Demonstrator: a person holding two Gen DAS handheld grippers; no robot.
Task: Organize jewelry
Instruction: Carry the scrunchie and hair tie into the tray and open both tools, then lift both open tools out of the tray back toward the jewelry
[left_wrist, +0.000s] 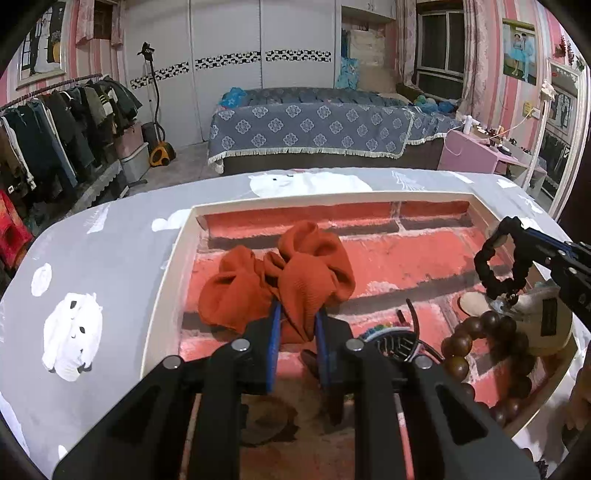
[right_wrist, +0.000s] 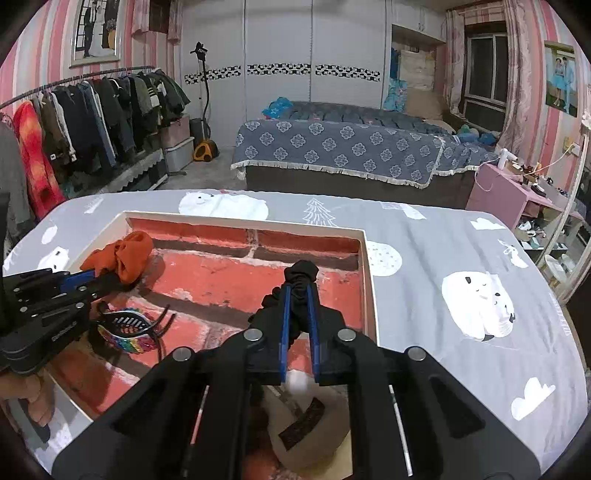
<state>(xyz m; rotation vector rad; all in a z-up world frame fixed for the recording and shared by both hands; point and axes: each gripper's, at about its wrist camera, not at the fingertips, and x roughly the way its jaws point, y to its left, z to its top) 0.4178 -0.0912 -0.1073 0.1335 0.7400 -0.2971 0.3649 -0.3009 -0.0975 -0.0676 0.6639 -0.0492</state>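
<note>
A shallow white-rimmed tray (left_wrist: 168, 266) with a red brick-pattern floor lies on the grey table. My left gripper (left_wrist: 297, 314) is shut on an orange scrunchie (left_wrist: 280, 275) over the tray's left half; it shows in the right wrist view (right_wrist: 122, 254) too. My right gripper (right_wrist: 299, 295) is shut on a black scrunchie (right_wrist: 301, 275), held above the tray's right side; it hangs as a loop in the left wrist view (left_wrist: 500, 264). A brown bead bracelet (left_wrist: 476, 347), a beige pouch (left_wrist: 543, 317) and a rainbow hair comb (right_wrist: 125, 334) lie in the tray.
The tray (right_wrist: 369, 280) sits on a grey cloth with white bear prints (right_wrist: 476, 302). Beyond the table stand a bed (left_wrist: 310, 133), a clothes rack (left_wrist: 55, 125) at left and a pink dresser (left_wrist: 476, 147) at right.
</note>
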